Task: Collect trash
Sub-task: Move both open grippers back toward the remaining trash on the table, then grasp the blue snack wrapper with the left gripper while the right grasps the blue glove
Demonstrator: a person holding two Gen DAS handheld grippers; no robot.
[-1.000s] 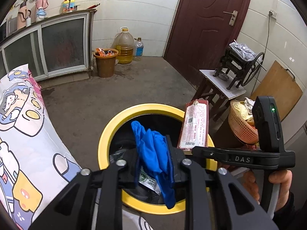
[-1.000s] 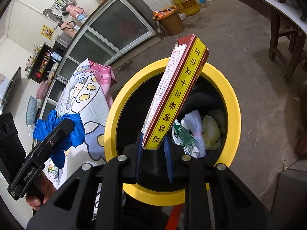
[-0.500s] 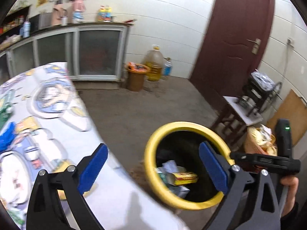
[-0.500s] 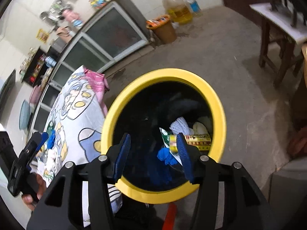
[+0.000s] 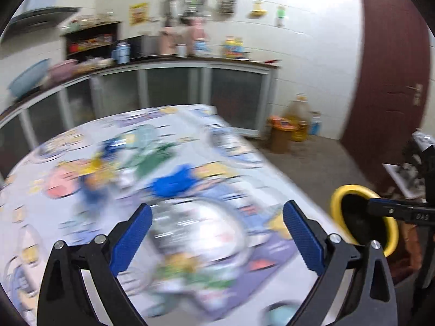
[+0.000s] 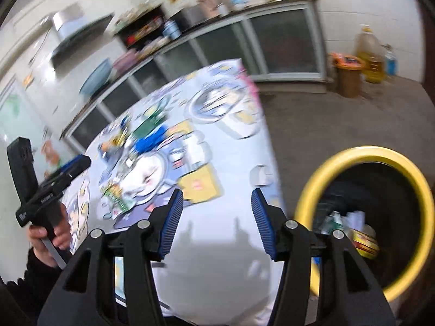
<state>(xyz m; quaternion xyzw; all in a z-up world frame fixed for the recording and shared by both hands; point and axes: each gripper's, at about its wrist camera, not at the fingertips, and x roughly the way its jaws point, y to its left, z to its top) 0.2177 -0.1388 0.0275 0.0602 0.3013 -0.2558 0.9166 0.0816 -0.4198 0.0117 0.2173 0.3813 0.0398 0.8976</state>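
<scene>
White-tiled kitchen walls, a long counter with frosted glass cabinet doors [image 5: 233, 95] and a dark red door [image 5: 391, 76] fill the left wrist view, all smeared by motion blur. Below them spreads a table under a cartoon-print tablecloth [image 5: 244, 157]. The left gripper [image 5: 216, 233] hangs over this cloth with its blue-padded jaws spread wide and nothing between them. A crumpled blue scrap [image 5: 174, 183] lies on the cloth ahead of the jaws, apart from them. Other litter farther back is too blurred to name. At the right edge, beyond the table's rim, stands a yellow-rimmed trash bin [image 5: 337, 193]; its inside looks dark from here. The tip of the right gripper [image 5: 391, 212] crosses in front of it. On the floor by the far wall sit a brown bucket [image 5: 280, 138] with orange bits on top and a big jug of yellow oil [image 5: 299, 119].

Seen from the right wrist, the same tablecloth [image 6: 217, 244] lies beneath the right gripper [image 6: 217, 220], whose jaws are parted and empty. The trash bin [image 6: 320, 174] stands on the concrete floor just right of the table, near the right jaw. Inside it lie white crumpled scraps, green-printed wrappers and a red and yellow box [image 6: 364, 241]. The blue scrap [image 6: 148, 140] rests far up the table among blurred wrappers. At left, a hand [image 6: 50, 237] grips the handle of the left gripper [image 6: 72, 167], held over the table's left side. The brown bucket [image 6: 348, 76] and oil jug [image 6: 371, 54] stand by the cabinets.
</scene>
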